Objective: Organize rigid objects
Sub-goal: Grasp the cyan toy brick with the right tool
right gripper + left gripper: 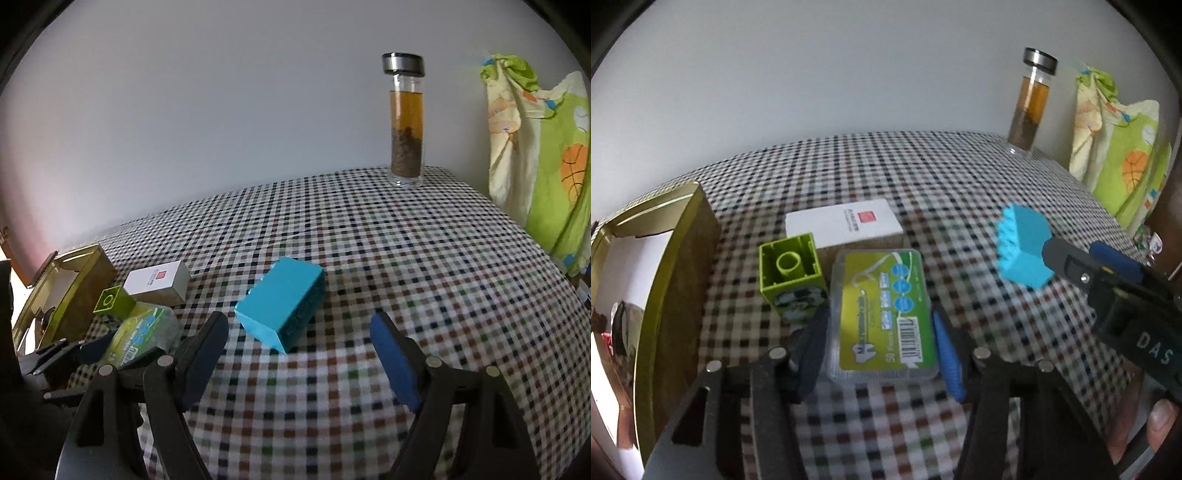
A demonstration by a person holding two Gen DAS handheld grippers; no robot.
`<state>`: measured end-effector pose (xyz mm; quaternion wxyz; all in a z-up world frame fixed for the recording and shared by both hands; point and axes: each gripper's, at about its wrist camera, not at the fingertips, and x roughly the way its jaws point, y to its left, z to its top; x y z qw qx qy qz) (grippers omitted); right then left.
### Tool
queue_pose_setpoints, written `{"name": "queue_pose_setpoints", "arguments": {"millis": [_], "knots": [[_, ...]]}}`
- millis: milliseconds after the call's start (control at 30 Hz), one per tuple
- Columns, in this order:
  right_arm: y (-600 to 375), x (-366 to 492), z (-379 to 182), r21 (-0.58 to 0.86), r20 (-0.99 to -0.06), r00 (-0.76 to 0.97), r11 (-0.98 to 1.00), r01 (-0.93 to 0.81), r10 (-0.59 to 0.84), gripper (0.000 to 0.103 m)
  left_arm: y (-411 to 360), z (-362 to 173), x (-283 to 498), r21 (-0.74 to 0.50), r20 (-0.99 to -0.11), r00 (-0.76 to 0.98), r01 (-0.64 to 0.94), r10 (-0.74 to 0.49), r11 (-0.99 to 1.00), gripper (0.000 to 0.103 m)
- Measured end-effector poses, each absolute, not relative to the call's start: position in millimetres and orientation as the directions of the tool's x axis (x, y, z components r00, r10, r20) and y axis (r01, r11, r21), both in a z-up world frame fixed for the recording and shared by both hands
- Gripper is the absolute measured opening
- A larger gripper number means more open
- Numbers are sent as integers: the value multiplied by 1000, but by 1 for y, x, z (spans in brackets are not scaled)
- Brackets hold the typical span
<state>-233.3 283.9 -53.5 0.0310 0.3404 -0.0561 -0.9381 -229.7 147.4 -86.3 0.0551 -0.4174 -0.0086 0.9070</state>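
Observation:
A clear plastic box of floss picks with a green label (882,317) lies flat on the checked tablecloth (960,177). My left gripper (881,317) is shut on it, one pad against each long side. A turquoise block (280,310) lies tilted on the cloth to the right. My right gripper (299,325) stands open, its fingertips either side of the block's near corner, pads apart from it. In the left wrist view the turquoise block (1023,247) sits at the tip of one right finger (1067,262).
A green toy brick (790,273), hollow side up, touches the floss box's left. A white carton (846,221) lies behind. An open gold tin (679,258) stands far left. A glass bottle of tea (406,122) is at the back right, with patterned cloth (546,166) beyond the table edge.

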Motion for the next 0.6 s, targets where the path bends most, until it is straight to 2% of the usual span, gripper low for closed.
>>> {"name": "queue_pose_setpoints", "arguments": {"millis": [400,467,500,533,600], "knots": [[274,-280,-75,154,-740,-664,-988,-11,-108,80,138,-84,-235,-100,-744,-657,-72,123,-992,54],[274,-281,-76,152,-746,-658,-988,-14,-105,70,140,-82,-234,-90,-734,-668,-77,118,-993,54],[274,-281,-76,148,-744,-660,-989,-7,-107,57,141,-81,-232,-83,-729,-674,-83,117,-993,54],[273,-281,-76,141,-744,-661,-990,-2,-104,53,142,-80,-232,-76,-725,-679,-88,116,-993,54],[271,-280,-75,133,-742,-662,-991,12,-108,53,143,-78,-229,-66,-715,-690,-97,114,-993,54]]}}
